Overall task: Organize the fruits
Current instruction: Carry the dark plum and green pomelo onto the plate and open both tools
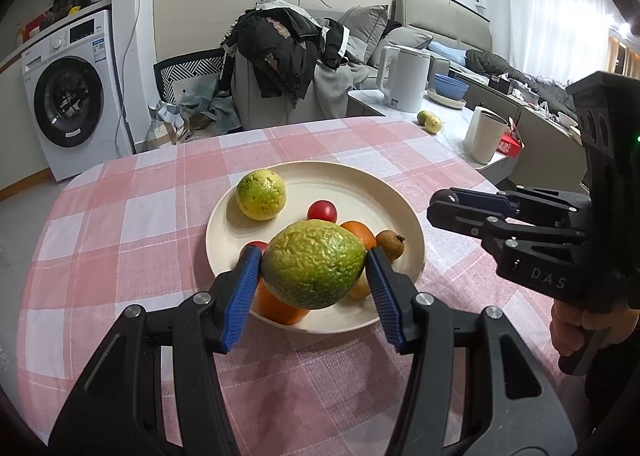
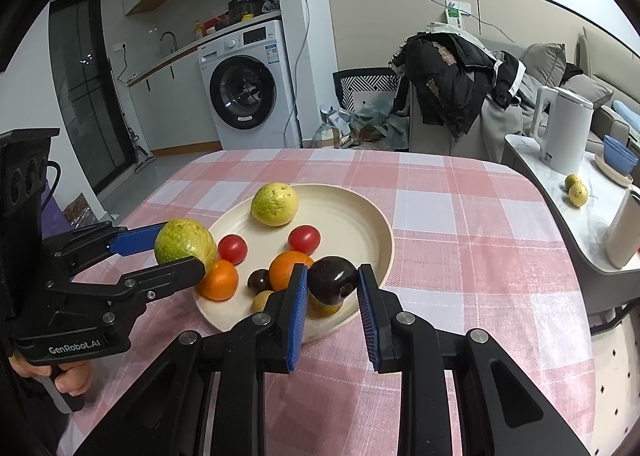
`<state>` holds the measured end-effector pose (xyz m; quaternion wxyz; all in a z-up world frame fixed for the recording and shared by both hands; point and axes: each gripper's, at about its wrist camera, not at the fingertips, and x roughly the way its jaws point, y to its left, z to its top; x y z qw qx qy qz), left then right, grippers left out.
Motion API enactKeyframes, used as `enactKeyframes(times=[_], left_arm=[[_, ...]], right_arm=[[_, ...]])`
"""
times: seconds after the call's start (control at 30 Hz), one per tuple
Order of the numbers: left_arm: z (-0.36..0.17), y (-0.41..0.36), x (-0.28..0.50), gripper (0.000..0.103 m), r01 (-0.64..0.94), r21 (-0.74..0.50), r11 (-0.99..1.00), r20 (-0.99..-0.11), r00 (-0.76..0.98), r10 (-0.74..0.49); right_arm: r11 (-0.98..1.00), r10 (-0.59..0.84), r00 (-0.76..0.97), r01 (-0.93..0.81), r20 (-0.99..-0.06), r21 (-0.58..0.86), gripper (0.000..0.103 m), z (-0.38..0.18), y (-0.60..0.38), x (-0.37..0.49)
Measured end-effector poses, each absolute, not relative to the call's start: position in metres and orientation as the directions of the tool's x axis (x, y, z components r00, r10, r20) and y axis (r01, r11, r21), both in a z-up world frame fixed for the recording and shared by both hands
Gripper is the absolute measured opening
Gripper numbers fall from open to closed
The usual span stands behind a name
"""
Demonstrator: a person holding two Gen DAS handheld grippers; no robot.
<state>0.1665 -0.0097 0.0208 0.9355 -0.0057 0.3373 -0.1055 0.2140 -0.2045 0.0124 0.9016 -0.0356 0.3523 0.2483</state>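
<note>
My left gripper (image 1: pixel 313 256) is shut on a wrinkled green fruit (image 1: pixel 316 272), held just above the near rim of a cream plate (image 1: pixel 360 192). The plate holds a yellow-green fruit (image 1: pixel 261 195), red tomatoes (image 1: pixel 321 211), oranges (image 1: pixel 358 234) and a brown fruit (image 1: pixel 390 244). In the right wrist view my right gripper (image 2: pixel 333 272) is shut on a dark purple fruit (image 2: pixel 330 282) over the plate's (image 2: pixel 348 216) near side. The left gripper (image 2: pixel 180 244) with the green fruit (image 2: pixel 184 240) shows at the left there. The right gripper (image 1: pixel 438 208) appears at the right of the left wrist view.
The table has a pink checked cloth (image 1: pixel 120 240). A side counter at the right carries a white kettle (image 2: pixel 564 128), blue bowls (image 2: pixel 620 156), two more yellow-green fruits (image 2: pixel 576 190) and a white cylinder (image 1: pixel 484 132). Behind stand a clothes-covered chair (image 1: pixel 280 68) and a washing machine (image 1: pixel 68 96).
</note>
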Motion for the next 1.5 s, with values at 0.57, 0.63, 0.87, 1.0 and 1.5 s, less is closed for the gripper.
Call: enactKeyframes(times=[0.57,0.63,0.87,1.0,1.5], left_arm=[[0.006,-0.013,0.191,0.051,0.186,-0.072,0.98,-0.646,0.74,-0.189],[0.005,-0.012,0.192,0.051,0.187,-0.071,0.98,-0.646,0.74,-0.188],[0.005,-0.012,0.194,0.051,0.185,-0.071,0.98,-0.647,0.739,-0.186],[0.001,-0.01,0.202,0.051,0.181,-0.067,0.981,-0.65,0.738,-0.18],[-0.011,-0.005,0.216,0.052,0.178,-0.078,0.981,-0.669,0.72,-0.184]], right_arm=[[0.89,0.408,0.616,-0.433,-0.674,0.142,0.026,-0.002,-0.203,0.241],[0.89,0.408,0.612,-0.431,-0.678,0.147,0.026,-0.003,-0.203,0.244],[0.888,0.407,0.607,-0.437,-0.683,0.14,0.026,-0.005,-0.198,0.251],[0.888,0.4,0.602,-0.442,-0.691,0.129,0.026,-0.007,-0.193,0.253],[0.893,0.386,0.585,-0.43,-0.713,0.13,0.026,-0.018,-0.189,0.26]])
